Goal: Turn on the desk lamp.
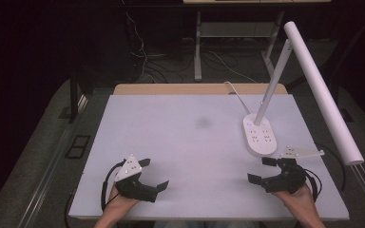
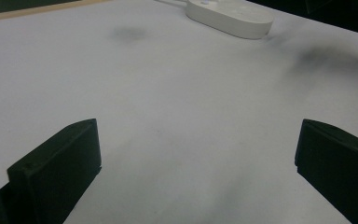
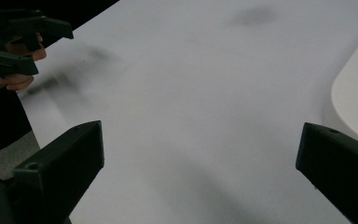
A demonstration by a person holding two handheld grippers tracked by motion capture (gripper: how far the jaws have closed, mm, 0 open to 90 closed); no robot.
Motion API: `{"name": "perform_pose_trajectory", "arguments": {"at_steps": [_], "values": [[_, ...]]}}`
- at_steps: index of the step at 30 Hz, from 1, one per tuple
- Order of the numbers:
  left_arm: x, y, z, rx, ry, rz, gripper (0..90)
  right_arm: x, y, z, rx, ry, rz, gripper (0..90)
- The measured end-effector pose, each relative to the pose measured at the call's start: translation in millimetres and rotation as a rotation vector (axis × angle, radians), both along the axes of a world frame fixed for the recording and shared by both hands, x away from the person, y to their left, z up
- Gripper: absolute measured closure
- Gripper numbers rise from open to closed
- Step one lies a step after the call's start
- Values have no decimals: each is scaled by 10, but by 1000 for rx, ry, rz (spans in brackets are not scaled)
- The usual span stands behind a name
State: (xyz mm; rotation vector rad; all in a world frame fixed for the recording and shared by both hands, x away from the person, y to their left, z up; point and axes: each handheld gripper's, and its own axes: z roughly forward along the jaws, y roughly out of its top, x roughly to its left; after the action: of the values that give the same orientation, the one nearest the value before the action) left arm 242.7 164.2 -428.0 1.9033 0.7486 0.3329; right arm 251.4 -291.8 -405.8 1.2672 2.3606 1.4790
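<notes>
Fingers: spread wide on left gripper [image 1: 153, 175] and right gripper [image 1: 260, 169], holding nothing.
Placement: low over table [image 1: 190, 137], likely idle.
Lamp [image 1: 261, 135]: far right, unobstructing.

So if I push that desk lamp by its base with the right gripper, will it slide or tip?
Likely to slide at first: the desk lamp's base is broad, flat and low on the smooth white table. It may be top-heavy, since the long head bar overhangs well past the base. The cord behind could drag. The right gripper should push low.
</notes>
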Motion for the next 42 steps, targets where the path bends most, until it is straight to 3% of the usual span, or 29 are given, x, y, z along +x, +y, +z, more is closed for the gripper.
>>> {"name": "perform_pose_trajectory", "arguments": {"at_steps": [13, 42], "values": [[-5, 8, -2, 0, 1, 5, 0, 56, -25, 100, -6, 14, 3, 3], [-2, 11, -7, 2, 4, 8, 0, 371, -173, 368, -37, 31, 13, 3]]}}
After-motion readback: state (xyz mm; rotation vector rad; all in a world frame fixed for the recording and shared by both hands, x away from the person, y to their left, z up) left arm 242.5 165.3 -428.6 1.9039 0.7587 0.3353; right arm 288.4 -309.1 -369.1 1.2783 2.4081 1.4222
